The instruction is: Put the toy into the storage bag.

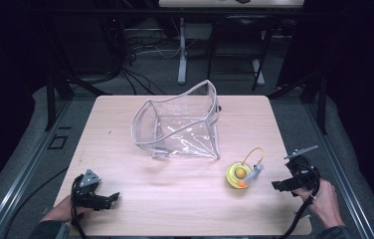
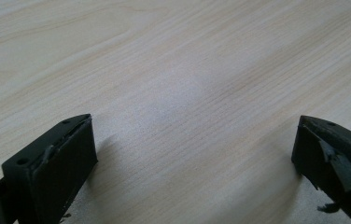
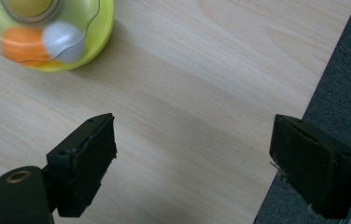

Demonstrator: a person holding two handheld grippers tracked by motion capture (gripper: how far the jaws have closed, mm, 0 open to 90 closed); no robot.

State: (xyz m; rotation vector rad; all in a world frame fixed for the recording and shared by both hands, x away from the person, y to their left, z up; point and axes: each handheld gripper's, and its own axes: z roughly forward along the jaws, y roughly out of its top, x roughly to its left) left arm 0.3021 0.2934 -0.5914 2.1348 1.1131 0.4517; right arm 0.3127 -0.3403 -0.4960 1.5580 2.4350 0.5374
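A pale wooden bench (image 1: 185, 199) carries two things. A clear plastic pouch (image 1: 180, 124) with a pale trimmed rim lies open near the middle of the far half, its mouth gaping toward the left edge and one flap standing up at the far side. No brand, label or writing can be read on it or on anything else here. Near the right edge, toward the near right corner, sits a small yellow-green toy (image 1: 239, 175) with a round yellow top, an orange ball and a greyish white ball under a clear dome, and a thin yellow cord looping up from it toward the far edge. In the right claw view the toy (image 3: 47, 35) sits at the upper left, well apart from the jaws. The left claw (image 1: 113, 198) rests low over the bench by the near left corner, held by a hand (image 1: 60, 211); its jaws stand spread wide with only bare wood grain between them (image 2: 194, 154). The right claw (image 1: 277, 185) is near the near right corner, just beside the toy, held by the other hand (image 1: 327, 201); its jaws are also spread wide (image 3: 192, 158), empty, one over the wood and the other out past the right edge of the bench above dark grey floor (image 3: 346, 70).
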